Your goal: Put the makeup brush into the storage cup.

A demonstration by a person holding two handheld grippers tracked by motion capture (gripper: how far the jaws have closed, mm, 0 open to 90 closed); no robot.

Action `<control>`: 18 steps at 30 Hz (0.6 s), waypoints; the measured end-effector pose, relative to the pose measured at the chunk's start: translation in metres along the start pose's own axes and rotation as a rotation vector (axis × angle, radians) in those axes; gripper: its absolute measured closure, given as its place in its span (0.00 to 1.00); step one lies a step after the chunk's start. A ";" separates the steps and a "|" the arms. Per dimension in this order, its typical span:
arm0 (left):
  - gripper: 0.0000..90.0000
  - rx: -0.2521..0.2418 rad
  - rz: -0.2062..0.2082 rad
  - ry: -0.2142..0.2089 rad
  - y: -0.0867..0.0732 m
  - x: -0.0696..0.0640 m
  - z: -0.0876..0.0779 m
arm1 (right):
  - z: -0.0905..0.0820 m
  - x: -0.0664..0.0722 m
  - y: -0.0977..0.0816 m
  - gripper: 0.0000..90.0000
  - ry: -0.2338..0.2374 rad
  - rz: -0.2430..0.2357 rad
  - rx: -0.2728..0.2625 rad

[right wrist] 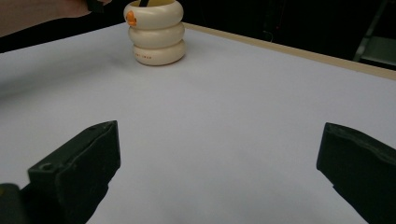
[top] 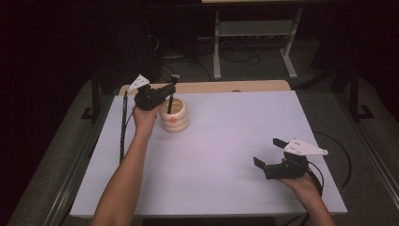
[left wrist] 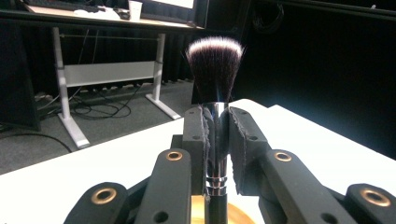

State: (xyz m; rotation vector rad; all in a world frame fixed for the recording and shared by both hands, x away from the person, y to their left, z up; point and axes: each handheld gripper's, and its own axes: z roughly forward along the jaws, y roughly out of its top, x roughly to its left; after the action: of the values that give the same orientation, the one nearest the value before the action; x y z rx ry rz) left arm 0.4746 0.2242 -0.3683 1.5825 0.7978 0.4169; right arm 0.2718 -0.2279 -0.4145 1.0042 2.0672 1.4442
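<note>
A cream ribbed holder (top: 174,117) with an orange dot stands at the back left of the white table (top: 226,141). My left gripper (top: 168,92) is shut on a makeup brush (top: 171,94), upright, its lower end inside the holder. In the left gripper view the brush (left wrist: 215,79) shows dark bristles with pale tips above a chrome ferrule clamped between the pads (left wrist: 240,140). My right gripper (top: 267,151) rests open near the front right, with nothing between its jaws. The holder (right wrist: 155,32) stands far ahead of my right gripper (right wrist: 219,158) in the right gripper view.
A wooden strip (top: 226,87) runs along the table's far edge. Beyond it stand a desk frame (top: 254,42) and cables on a dark floor. The table's middle lies between my two grippers.
</note>
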 end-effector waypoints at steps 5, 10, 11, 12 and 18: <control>0.87 0.012 -0.004 0.003 -0.005 0.002 0.000 | 0.000 0.000 0.000 0.00 0.000 0.001 -0.001; 0.87 0.028 -0.003 0.010 -0.010 0.003 0.000 | 0.000 0.000 0.000 0.00 0.002 0.002 0.001; 0.87 0.026 -0.007 0.008 -0.011 0.003 0.001 | 0.000 0.000 0.000 0.00 0.002 0.001 0.001; 0.87 0.027 -0.012 0.010 -0.011 0.003 0.001 | 0.000 0.000 0.000 0.00 0.000 0.000 0.000; 0.87 0.041 -0.011 0.012 -0.017 0.004 0.000 | 0.000 0.000 0.000 0.00 0.000 0.000 0.001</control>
State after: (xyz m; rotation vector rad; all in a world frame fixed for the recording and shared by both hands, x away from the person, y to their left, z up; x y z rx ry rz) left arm 0.4735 0.2273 -0.3852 1.6143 0.8286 0.4042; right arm 0.2718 -0.2278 -0.4144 1.0044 2.0683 1.4434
